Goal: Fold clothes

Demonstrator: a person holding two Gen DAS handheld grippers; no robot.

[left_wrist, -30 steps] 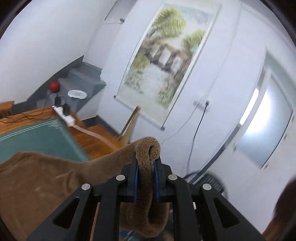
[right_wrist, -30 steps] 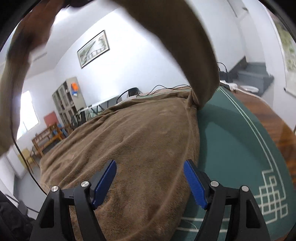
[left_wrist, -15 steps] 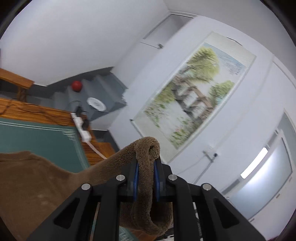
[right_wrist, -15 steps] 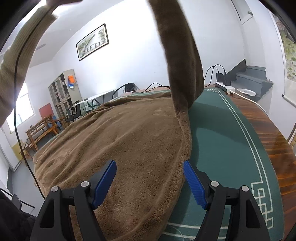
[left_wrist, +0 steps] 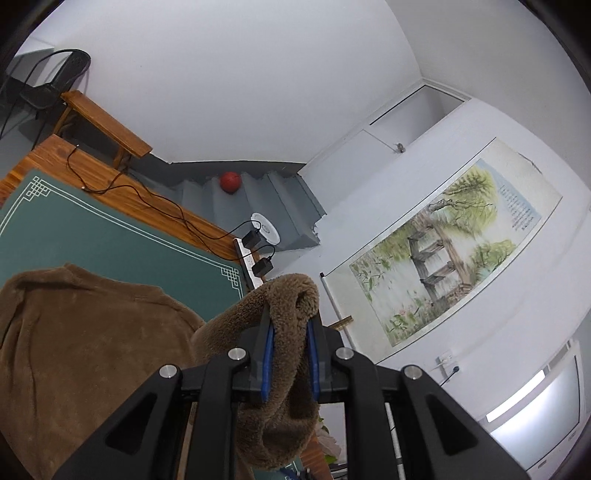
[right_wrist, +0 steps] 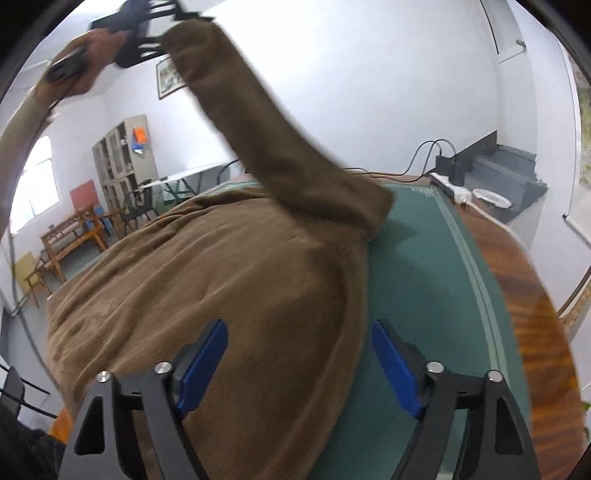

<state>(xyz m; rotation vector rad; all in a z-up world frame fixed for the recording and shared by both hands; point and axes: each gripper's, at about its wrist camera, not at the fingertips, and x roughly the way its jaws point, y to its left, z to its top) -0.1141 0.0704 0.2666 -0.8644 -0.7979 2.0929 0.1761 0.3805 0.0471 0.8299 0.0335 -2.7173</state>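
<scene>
A brown fleece garment lies spread on a green table mat. One sleeve is lifted off it and stretches up to the upper left. My left gripper is shut on the sleeve's cuff, which bulges over the blue pads. In the right wrist view this gripper is held high by a hand. My right gripper hovers over the garment's right edge. Its jaws are opening, and nothing is pinched between the blue pads.
A power strip with black chargers and a cable lie on the wooden table border. Beyond the table are grey steps with a red ball, a wooden bench, a wall scroll and a cabinet.
The left gripper has swung the held sleeve across, from the garment's right side over to the upper left, rolling as it went. The right gripper's jaws stand a little wider.
</scene>
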